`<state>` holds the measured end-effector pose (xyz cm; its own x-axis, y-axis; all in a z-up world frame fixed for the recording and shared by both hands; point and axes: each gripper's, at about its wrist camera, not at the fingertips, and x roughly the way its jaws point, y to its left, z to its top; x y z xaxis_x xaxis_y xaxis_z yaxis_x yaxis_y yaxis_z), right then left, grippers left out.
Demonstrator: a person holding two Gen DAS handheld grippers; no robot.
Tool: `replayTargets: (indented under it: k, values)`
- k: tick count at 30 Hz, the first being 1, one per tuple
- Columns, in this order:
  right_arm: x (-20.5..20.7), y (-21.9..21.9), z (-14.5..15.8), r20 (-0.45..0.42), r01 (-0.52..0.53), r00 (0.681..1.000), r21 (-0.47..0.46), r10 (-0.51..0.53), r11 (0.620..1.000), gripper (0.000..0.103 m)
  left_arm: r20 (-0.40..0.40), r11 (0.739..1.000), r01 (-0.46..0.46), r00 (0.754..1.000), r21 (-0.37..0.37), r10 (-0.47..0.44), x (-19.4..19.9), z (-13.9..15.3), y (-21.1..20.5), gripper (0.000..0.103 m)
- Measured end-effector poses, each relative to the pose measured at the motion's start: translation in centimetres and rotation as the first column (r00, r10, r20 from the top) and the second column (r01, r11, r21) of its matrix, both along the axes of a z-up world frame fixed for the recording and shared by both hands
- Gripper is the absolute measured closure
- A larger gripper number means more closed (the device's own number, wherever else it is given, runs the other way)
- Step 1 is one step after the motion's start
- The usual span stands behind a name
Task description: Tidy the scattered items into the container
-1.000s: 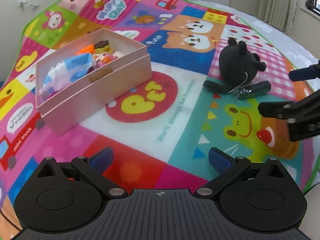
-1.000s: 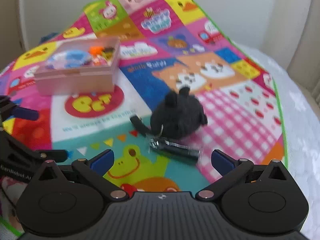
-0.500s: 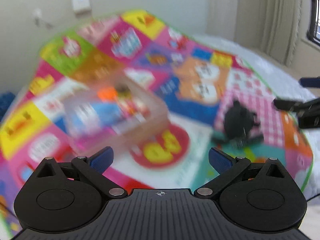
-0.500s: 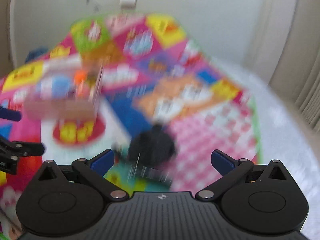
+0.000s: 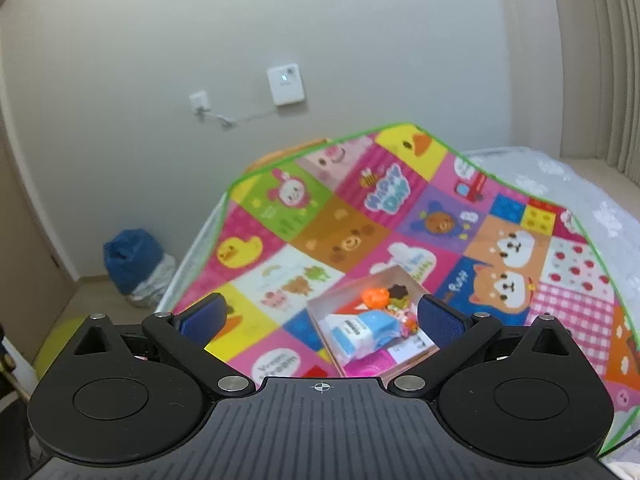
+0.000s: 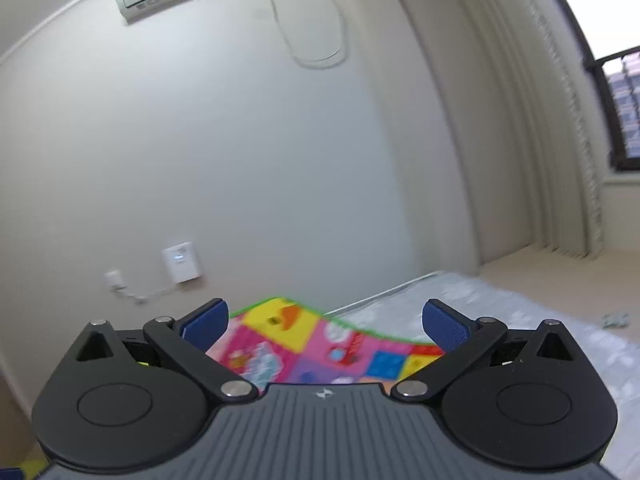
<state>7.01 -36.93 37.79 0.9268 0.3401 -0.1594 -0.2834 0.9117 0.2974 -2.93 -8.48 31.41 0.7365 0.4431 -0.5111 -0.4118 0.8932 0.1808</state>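
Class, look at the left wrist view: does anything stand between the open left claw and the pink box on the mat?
Nothing visible does. The left claw is open and empty, and the pink box lies just beyond it.

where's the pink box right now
In the left wrist view, the pink box sits on the colourful play mat, low and just right of centre between the open jaws, partly hidden by the right one. The right wrist view doesn't show it.

Pink open box (image 5: 320, 320) on the patchwork mat, holding a blue-white packet (image 5: 362, 330), orange toy (image 5: 376, 297), small oddments
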Motion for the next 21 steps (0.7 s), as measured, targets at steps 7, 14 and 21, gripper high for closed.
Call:
replayTargets:
  k: [7,14,21]
  values:
    - [-3.5,-0.3,1.0,0.019,-0.018,1.000,0.080,0.017,0.997,0.000,0.045,0.991,0.022,0.999,0.133,-0.028,-5.2,3.3,-1.7,0.000]
    - [-3.9,-2.2,1.5,-0.086,0.109,0.992,0.277,-0.089,0.955,0.000,0.133,0.976,-0.075,0.990,0.204,0.048,-8.7,7.8,-0.6,0.000]
    - [-3.2,-3.7,-1.2,-0.126,0.191,0.979,0.270,-0.163,0.944,0.000,0.244,0.997,-0.071,0.968,0.031,0.061,-7.0,8.2,2.7,0.000]
